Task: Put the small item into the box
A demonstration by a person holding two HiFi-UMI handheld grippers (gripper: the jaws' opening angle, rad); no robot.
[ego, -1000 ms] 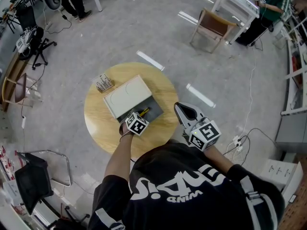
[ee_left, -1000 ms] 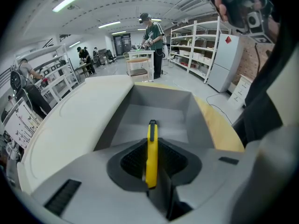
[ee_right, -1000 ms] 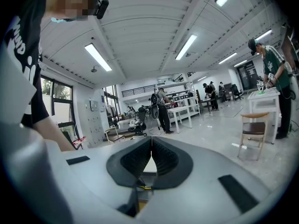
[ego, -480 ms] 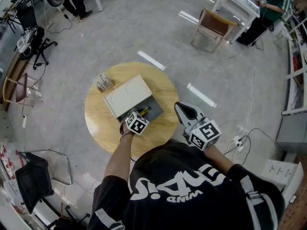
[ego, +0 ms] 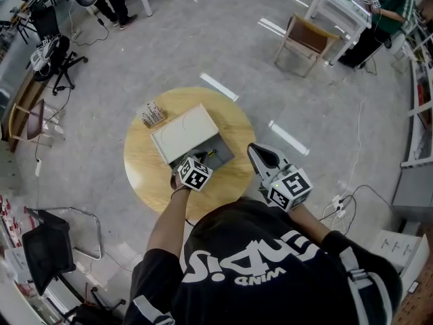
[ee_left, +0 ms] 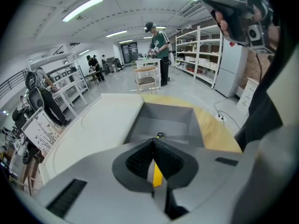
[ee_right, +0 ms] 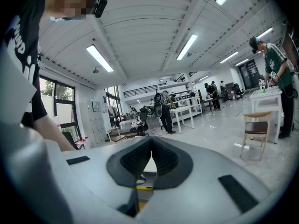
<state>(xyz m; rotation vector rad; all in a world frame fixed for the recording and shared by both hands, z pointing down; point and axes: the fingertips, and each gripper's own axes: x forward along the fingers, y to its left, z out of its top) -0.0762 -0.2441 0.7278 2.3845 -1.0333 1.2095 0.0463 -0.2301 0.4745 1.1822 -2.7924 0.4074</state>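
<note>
An open box lies on the round wooden table (ego: 145, 175), its white lid (ego: 184, 133) slid to the far left and its grey inside (ego: 223, 156) bare. My left gripper (ego: 205, 160) hangs over the box's near edge, shut on a small yellow item (ee_left: 157, 174). The item's dark tip (ee_left: 160, 135) pokes out past the jaws above the grey inside (ee_left: 170, 125), beside the lid (ee_left: 98, 125). Off the table's right edge my right gripper (ego: 260, 156) is held in the air, jaws shut (ee_right: 151, 146) with nothing between them.
A small rack of several thin pieces (ego: 152, 114) stands at the table's far left. A wooden chair (ego: 308, 38) and a seated person at a white table (ego: 379, 2) are at the far right. Office chairs (ego: 51, 49) stand at the far left.
The whole view has shifted a little. My left gripper stays at the box's near edge with the yellow item, and the right gripper has hardly moved.
</note>
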